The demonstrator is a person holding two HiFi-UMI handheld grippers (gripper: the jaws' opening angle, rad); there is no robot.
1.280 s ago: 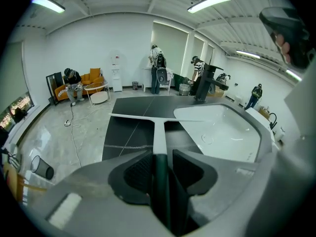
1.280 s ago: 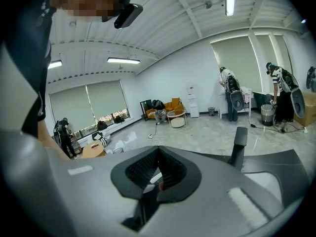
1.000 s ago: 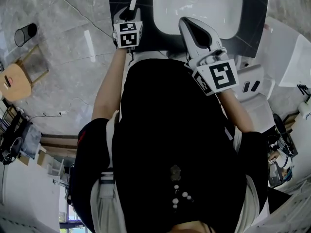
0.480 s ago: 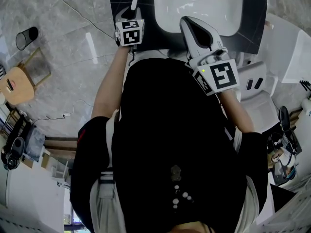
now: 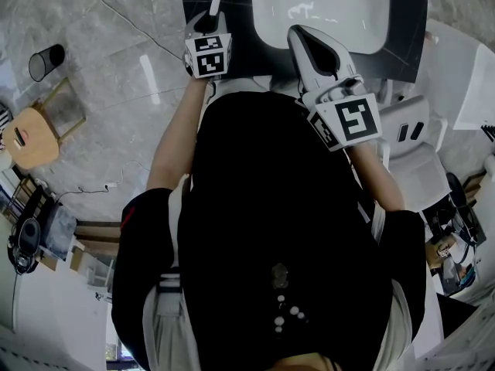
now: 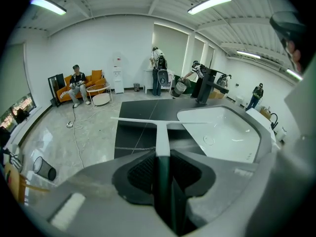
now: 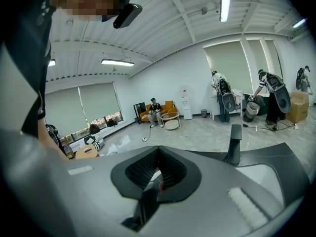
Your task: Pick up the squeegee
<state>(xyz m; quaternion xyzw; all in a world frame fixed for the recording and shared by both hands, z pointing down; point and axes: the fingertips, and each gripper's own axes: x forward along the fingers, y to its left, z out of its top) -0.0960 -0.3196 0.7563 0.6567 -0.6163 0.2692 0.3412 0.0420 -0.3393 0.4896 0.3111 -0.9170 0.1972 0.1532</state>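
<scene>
Both jaws of the left gripper (image 6: 163,168) have just closed onto the squeegee (image 6: 162,135) handle; lifting looks next. The right gripper (image 7: 157,179) hangs clenched, empty.

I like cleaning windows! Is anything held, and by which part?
The left hand-held gripper holds the squeegee by its dark handle; its jaws have just been closing on it. The right hand-held gripper holds nothing.
</scene>
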